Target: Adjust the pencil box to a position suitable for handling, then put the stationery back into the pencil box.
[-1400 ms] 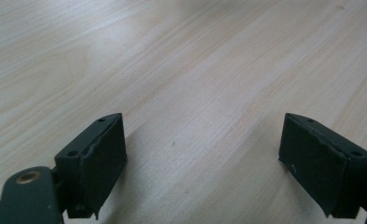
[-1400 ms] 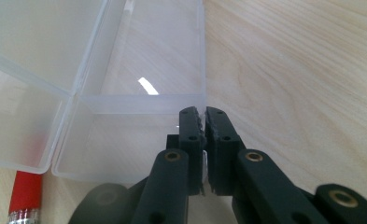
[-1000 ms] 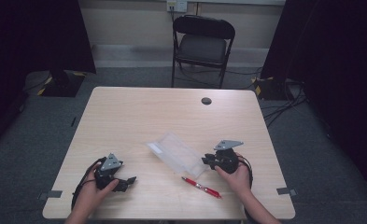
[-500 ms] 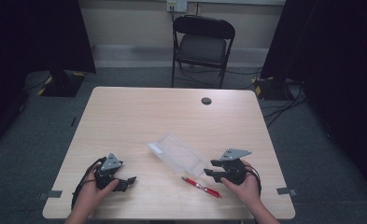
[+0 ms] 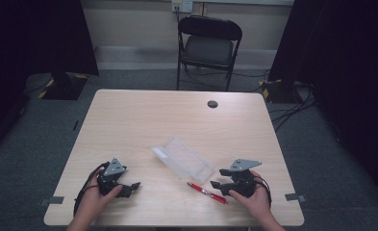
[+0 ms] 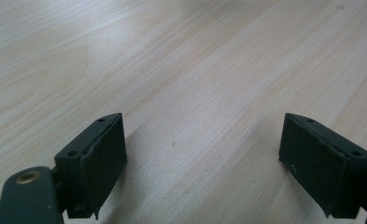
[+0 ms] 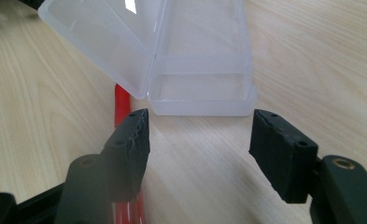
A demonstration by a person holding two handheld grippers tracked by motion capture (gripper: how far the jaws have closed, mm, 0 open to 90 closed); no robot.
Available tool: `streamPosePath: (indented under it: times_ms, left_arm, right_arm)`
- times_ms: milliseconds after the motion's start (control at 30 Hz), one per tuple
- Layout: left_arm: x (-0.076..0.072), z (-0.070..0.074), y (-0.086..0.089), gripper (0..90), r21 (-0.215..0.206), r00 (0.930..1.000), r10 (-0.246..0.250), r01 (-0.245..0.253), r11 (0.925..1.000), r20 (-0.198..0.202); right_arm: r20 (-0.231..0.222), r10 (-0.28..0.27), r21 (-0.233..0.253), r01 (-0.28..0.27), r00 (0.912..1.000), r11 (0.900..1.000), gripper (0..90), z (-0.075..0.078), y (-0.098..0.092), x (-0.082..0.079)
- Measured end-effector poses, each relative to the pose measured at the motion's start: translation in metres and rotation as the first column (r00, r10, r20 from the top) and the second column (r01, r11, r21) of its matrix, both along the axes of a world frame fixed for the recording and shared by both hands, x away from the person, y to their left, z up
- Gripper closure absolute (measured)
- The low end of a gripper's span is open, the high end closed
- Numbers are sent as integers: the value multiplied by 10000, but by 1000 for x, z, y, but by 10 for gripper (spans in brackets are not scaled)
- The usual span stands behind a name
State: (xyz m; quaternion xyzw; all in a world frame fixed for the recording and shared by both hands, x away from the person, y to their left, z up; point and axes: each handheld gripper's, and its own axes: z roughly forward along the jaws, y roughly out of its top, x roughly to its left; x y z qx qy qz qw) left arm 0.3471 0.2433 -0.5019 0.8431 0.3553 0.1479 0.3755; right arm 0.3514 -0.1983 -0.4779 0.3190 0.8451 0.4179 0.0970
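Your left gripper (image 5: pixel 129 187) sits low at the near left of the counter (image 5: pixel 129 120), jaws wide apart over bare wood, nothing between them. Your right gripper (image 5: pixel 218 179) rests at the near right, jaws also spread, gripping nothing.

A clear plastic case (image 5: pixel 182 159) lies open near the counter's middle, lid flat beside its tray. In the right gripper view the case (image 7: pixel 200 60) sits just ahead of your jaws, apart from them. A red pen (image 5: pixel 207 193) lies on the counter between case and right gripper; in the right gripper view the pen (image 7: pixel 122 105) runs under the left-hand jaw, possibly touching it, hard to tell. A folding chair (image 5: pixel 208 45) stands beyond the far edge.
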Motion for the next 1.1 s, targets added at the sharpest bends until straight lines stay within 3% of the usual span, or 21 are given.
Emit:
streamPosePath:
  times_ms: [800, 1100]
  left_arm:
    - [0, 0, 0, 140, 48, 10000, -63, 62, 10000, 52]
    - [0, 0, 0, 139, 104, 9999, -92, 92, 9999, 71]
  right_arm:
    - [-85, 278, -144, -279, 9996, 9995, 351, -7, -4, -13]
    - [-75, 836, -352, -838, 9965, 9959, 432, -9, 7, -20]
